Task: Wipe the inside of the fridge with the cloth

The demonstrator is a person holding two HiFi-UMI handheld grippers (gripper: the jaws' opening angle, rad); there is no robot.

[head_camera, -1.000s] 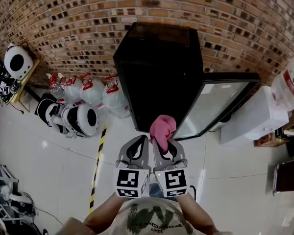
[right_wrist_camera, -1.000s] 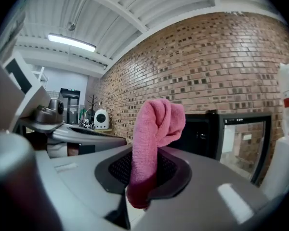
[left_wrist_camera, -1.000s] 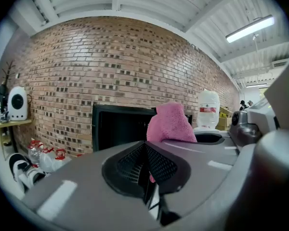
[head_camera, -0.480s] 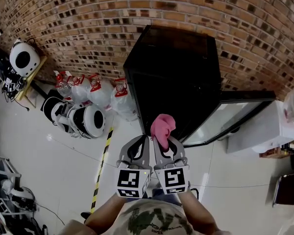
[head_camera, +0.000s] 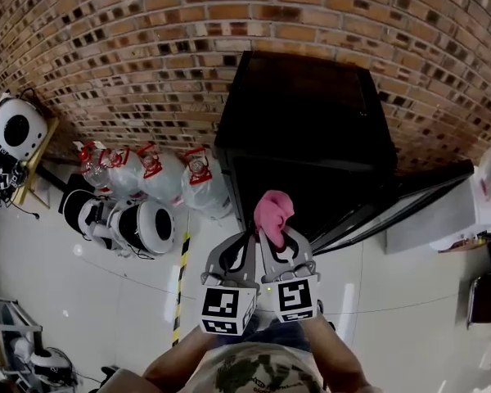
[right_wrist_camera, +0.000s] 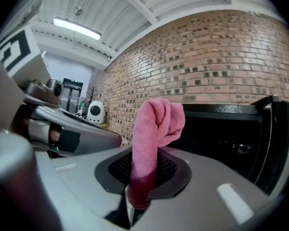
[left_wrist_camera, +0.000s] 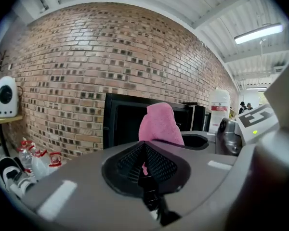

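Note:
A black fridge (head_camera: pixel 311 129) stands against the brick wall, and its glass door (head_camera: pixel 409 199) hangs open to the right. My right gripper (head_camera: pixel 277 237) is shut on a pink cloth (head_camera: pixel 272 210), which sticks up out of its jaws in front of the fridge's dark opening. In the right gripper view the cloth (right_wrist_camera: pixel 156 129) is pinched in the right gripper (right_wrist_camera: pixel 143 170), with the fridge (right_wrist_camera: pixel 231 134) behind. My left gripper (head_camera: pixel 236 248) rides right beside it, shut and holding nothing. In the left gripper view the left gripper (left_wrist_camera: pixel 144 150) faces the cloth (left_wrist_camera: pixel 159 124) and the fridge (left_wrist_camera: pixel 123 121).
Several water jugs (head_camera: pixel 159 174) stand left of the fridge, with white rounded machines (head_camera: pixel 139 219) in front of them. Yellow-black tape (head_camera: pixel 180 289) runs along the floor. A white unit (head_camera: pixel 442 219) sits right of the door. A white device (head_camera: pixel 16 129) rests on a shelf at far left.
The view has shifted toward the fridge's front, so the open door now shows more edge-on. Both grippers stay side by side, the right one still holding the cloth.

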